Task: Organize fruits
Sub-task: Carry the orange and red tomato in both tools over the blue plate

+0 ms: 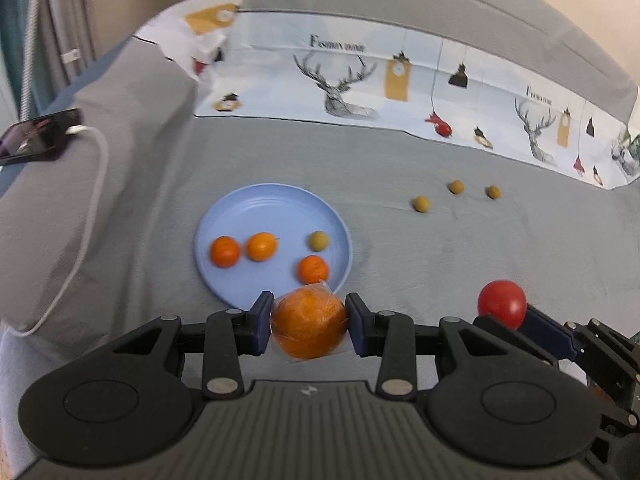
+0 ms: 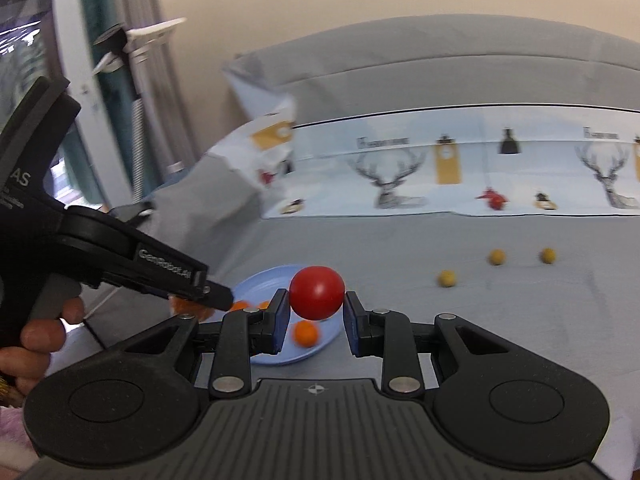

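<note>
My left gripper is shut on a large orange wrapped in clear film, held above the near rim of a light blue plate. On the plate lie three small oranges and one yellow-green longan. My right gripper is shut on a red tomato; the tomato also shows at the right of the left wrist view. Three more longans rest on the grey sheet to the right of the plate. In the right wrist view the left gripper crosses in from the left over the blue plate.
A printed cloth with deer heads lies along the far side of the grey bed. A phone with a white cable sits at the left edge. A hand holds the left gripper's handle.
</note>
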`<state>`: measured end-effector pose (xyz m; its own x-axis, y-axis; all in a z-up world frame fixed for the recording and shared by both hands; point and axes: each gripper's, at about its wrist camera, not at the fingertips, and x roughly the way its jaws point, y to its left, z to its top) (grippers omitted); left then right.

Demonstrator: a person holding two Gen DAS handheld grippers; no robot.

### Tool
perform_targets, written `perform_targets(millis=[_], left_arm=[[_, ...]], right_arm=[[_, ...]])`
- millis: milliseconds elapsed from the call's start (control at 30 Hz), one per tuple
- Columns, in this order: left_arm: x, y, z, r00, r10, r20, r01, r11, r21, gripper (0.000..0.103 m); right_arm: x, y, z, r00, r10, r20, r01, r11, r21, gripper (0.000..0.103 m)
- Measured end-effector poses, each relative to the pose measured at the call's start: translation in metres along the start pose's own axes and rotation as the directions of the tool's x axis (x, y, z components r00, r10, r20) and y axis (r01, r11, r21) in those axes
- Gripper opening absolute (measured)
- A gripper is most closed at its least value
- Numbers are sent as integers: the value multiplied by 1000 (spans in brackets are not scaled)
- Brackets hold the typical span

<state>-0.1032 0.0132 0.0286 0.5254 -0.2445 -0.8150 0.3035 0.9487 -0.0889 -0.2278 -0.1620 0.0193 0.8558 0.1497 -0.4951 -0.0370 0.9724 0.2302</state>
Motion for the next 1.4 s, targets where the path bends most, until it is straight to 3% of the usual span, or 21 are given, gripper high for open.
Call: perform_targets(millis=[300,633,1400], left_arm=[[-36,43,-23,996,2,87,3,998,-56,43],[-51,61,-30,990,-31,138,44,995,-92,43],[-41,72,-31,992,-34,124,47,993,-104,43]], right_arm=[[-20,51,-2,1000,-10,5,10,996,-92,31],[-20,75,0,999,-34,9,35,983,-180,31],[-6,78,-1,999,-28,-38,20,979,-200,31]])
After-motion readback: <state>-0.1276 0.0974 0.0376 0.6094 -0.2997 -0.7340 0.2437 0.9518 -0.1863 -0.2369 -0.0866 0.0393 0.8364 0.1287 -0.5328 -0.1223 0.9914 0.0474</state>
